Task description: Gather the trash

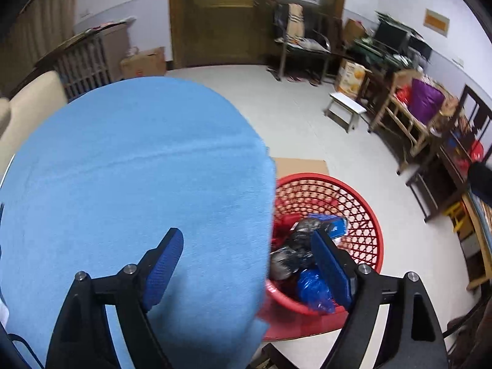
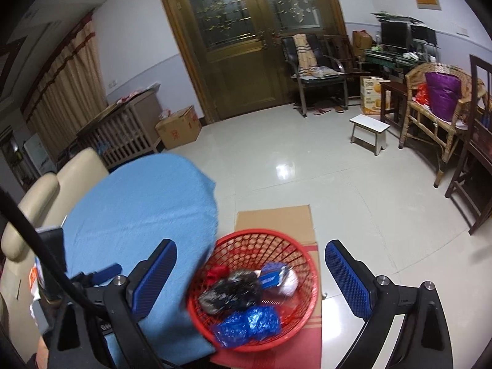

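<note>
Far left in the right wrist view, a cream sofa (image 2: 46,190) sits behind the counter (image 1: 129,166), which is round w/ a light blue cloth over it and bare on top. The other gripper's black body shows at the counter's left edge in that view.

Left gripper (image 1: 249,264): jaws wide, nothing btwn them. The left blue pad hangs over the counter's right part; the right pad is over the basket. No contact w/ anything.

Just right of the counter's right edge, lower down on the floor, stands the red basket (image 1: 363,212), mesh-walled, its left rim hidden under the cloth edge in the left wrist view. It rests on flat brown cardboard (image 2: 273,218) w/ a red sheet (image 2: 289,356) at the near side. All the trash is in it: crumpled black-and-silver wrapper (image 2: 229,292) in the middle, blue plastic bag (image 2: 249,323) at the near rim, blue-and-white packet (image 2: 272,276) and a white piece (image 2: 290,283) toward the far right, a red scrap (image 2: 215,273) at the far left.

Right gripper (image 2: 250,283): jaws wide, empty, framing the basket from above; left pad over the counter's edge, right pad over the tiled floor (image 2: 353,184).

Further right: small white stool (image 2: 369,130), wicker chair (image 2: 430,113) w/ a purple bag (image 2: 442,92). Wooden double door (image 2: 246,46) on the back wall.
</note>
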Tool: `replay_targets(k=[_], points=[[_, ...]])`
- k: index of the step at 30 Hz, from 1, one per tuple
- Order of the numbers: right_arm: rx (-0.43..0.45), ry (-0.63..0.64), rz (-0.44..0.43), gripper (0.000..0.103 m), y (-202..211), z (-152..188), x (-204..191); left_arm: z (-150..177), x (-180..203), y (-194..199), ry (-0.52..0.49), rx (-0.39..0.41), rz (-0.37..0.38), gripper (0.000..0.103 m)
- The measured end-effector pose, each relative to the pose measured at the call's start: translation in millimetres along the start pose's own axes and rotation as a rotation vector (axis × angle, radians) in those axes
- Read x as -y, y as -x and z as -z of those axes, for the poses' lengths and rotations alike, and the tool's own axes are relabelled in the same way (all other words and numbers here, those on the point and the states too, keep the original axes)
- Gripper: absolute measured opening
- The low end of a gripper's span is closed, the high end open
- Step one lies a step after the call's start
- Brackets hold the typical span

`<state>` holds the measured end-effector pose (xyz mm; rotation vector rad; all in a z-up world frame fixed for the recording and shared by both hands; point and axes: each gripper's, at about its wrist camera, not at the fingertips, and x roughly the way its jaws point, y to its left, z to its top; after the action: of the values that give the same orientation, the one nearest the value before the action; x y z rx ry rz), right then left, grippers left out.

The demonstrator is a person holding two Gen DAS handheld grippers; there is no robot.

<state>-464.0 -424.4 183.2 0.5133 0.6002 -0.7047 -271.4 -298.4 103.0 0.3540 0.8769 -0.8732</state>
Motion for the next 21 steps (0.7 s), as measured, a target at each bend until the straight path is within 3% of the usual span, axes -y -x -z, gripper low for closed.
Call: replay_targets(k=[10,21], points=[[-0.09,0.082,-0.009,0.099,-12,39,-49,25,-57,29,0.11,0.051,-0.062,0.086],[-0.13,0.118,0.103,0.1,-29,84,-71,40,-75,49,0.133,0.088,-0.085,0.086]])
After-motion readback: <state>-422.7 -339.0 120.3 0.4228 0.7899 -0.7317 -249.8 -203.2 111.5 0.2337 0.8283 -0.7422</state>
